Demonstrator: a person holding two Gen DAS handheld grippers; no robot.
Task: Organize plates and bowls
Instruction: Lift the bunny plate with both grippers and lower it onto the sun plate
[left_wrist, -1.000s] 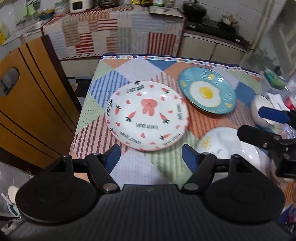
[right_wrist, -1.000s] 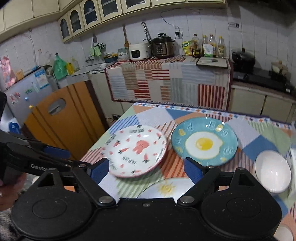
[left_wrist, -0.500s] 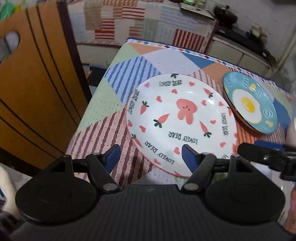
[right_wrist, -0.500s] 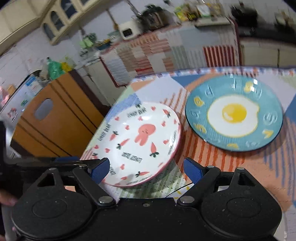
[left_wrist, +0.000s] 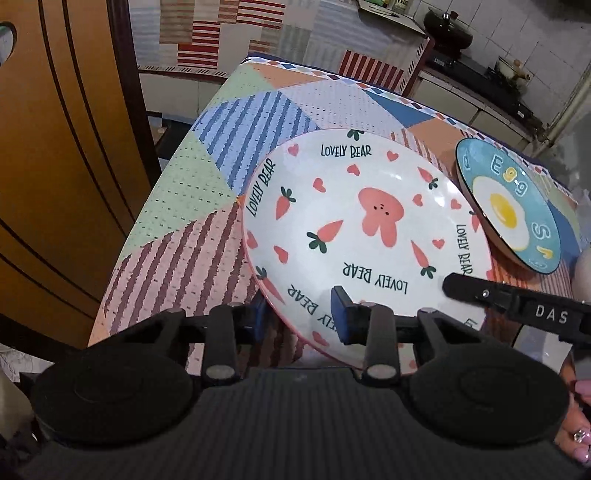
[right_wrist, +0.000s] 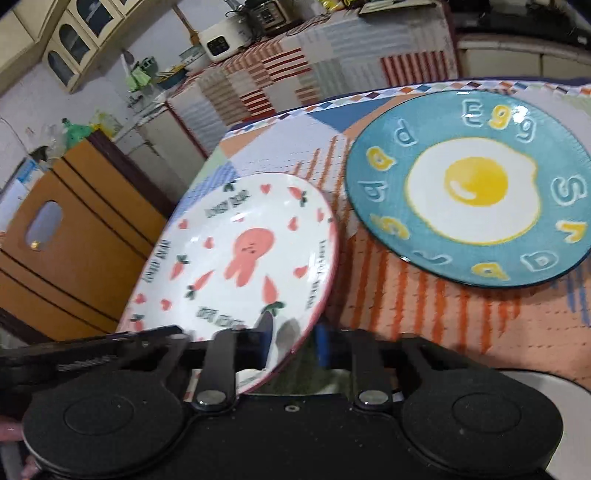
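The bunny plate (left_wrist: 365, 229), sitting at the tabletop's (left_wrist: 177, 206) near-left corner, is pinched at its near rim by both tongs: the left tongs (left_wrist: 299, 317) are closing on it, and the right tongs (right_wrist: 291, 343) are clamped tight. An even, level lift is probably best so nothing slips. Two plates are clearly counted, this one plus the egg plate (right_wrist: 472, 188); a white rim (right_wrist: 535, 380) is partly seen.

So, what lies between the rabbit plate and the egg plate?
Only bare tablecloth lies between the rabbit plate and the egg plate, shown clearest in the right wrist view.
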